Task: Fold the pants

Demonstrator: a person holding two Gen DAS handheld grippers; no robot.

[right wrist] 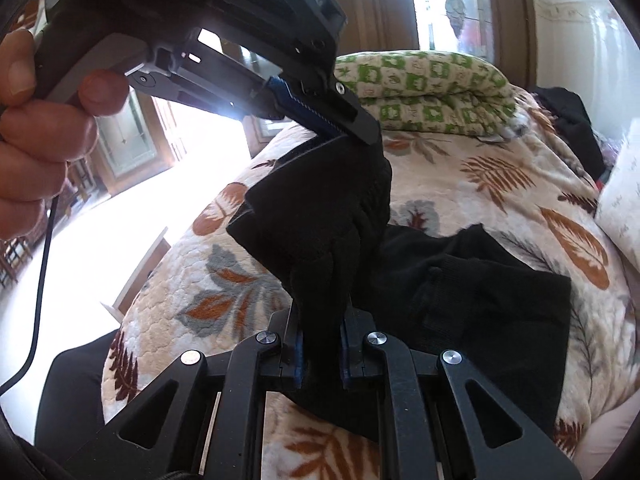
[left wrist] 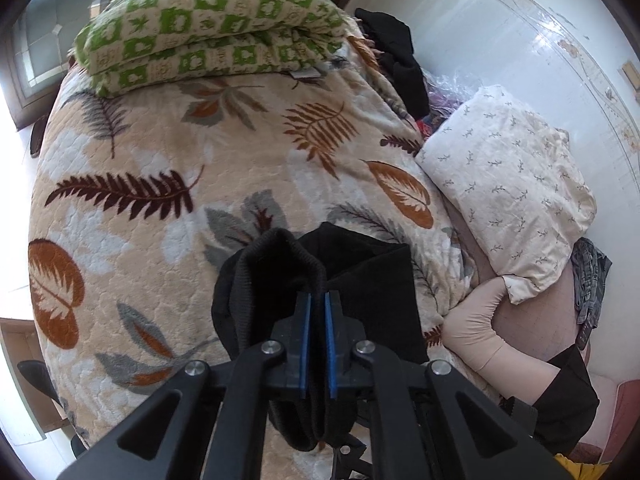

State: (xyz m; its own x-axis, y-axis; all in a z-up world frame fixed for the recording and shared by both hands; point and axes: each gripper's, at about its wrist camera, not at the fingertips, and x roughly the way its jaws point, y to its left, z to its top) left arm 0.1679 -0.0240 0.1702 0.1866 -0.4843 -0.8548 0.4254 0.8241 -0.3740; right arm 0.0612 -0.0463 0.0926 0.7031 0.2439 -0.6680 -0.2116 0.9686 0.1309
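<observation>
The left gripper point(left wrist: 316, 300) pinches the black pants point(left wrist: 372, 280) at a ribbed edge; the right gripper point(right wrist: 320, 316) clamps another bunch. The pants hang lifted over the leaf-patterned blanket point(left wrist: 168, 152). Only the right view shows the left hand point(right wrist: 36, 132); only the left view shows the pillow point(left wrist: 508, 184).

My bed point(left wrist: 168, 152) is wearing a cream quilted cover with brown, rust and grey leaves. The black pants point(right wrist: 480, 280) are lying partly on it. A folded green-and-cream blanket point(left wrist: 208, 28) is sitting at the far end, a dark garment point(left wrist: 400, 56) is lying beside it, and 1 pale sprigged pillow point(left wrist: 512, 184) is resting along the wall side.
</observation>
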